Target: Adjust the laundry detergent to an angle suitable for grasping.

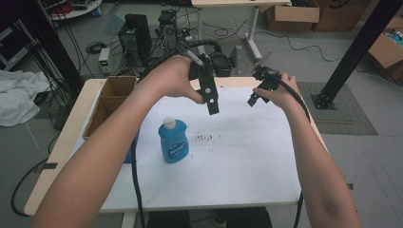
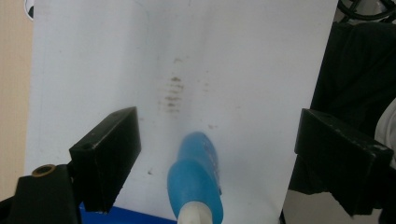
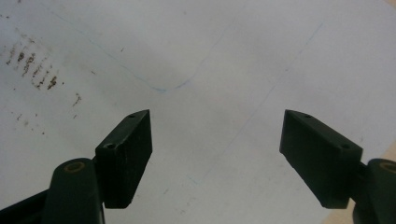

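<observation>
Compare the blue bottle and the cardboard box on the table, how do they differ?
The blue bottle is small, glossy and capped in white; the cardboard box is larger, brown and open-topped. The bottle stands upright on the white sheet, while the box sits at the table's left edge. Both rest on the table, untouched by either gripper.

Bottle (image 1: 173,141) upright on the sheet (image 1: 247,156), box (image 1: 110,102) just left, grippers above.
</observation>
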